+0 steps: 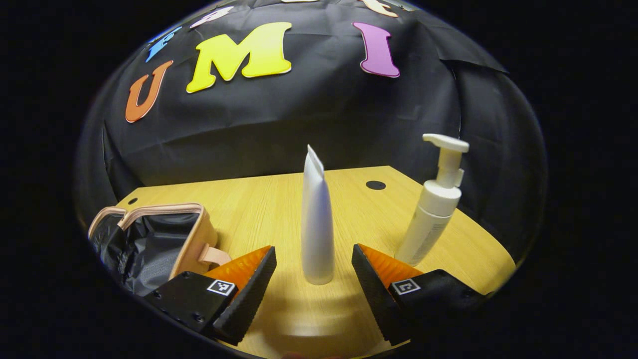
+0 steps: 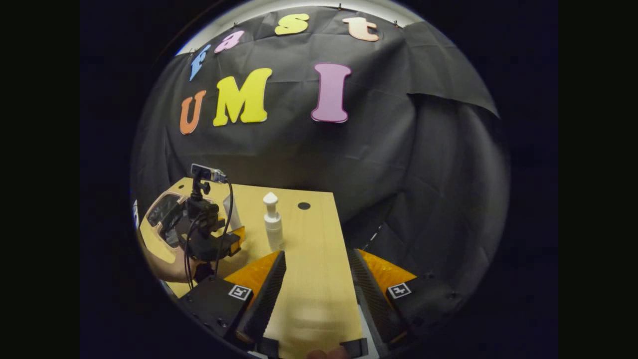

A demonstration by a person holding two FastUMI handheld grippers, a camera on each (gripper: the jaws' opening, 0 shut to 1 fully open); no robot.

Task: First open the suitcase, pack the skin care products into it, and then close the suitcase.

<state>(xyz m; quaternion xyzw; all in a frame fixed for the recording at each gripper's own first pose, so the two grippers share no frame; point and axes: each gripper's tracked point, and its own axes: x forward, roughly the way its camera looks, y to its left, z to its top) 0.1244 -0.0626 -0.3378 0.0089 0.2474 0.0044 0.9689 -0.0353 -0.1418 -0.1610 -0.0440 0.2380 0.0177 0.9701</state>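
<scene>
In the left gripper view, the left gripper [image 1: 314, 267] stood with its jaws wide apart, one ribbed finger [image 1: 249, 294] on each side of a smooth, pale tube [image 1: 317, 224] without touching it. The tube stood upright on its round cap, tapering to a flat crimped edge at the top, just ahead of the jaws and centred in the gap. Beyond the right finger and a little farther off stood a white pump bottle [image 1: 433, 209], cylindrical, with a long-nosed dispenser head; it looked tilted, though the lens may have caused that. Left of the left finger, close beside it, lay the suitcase [image 1: 194, 234], a small soft case already open, with peach-coloured trim and side strap and a crinkled dark lining inside. All of these rested on a light wood-grain tabletop [image 1: 279, 204].

In the right gripper view, the right gripper [image 2: 315, 279] hung over bare tabletop with its jaws spread and nothing between them. Ahead and to its left stood the pump bottle, and farther left the left gripper, held low and level over the tabletop by a hand [image 2: 172, 267] gripping it from below, with a small camera [image 2: 207, 174] on a stalk above it and a cable looping down.
</scene>
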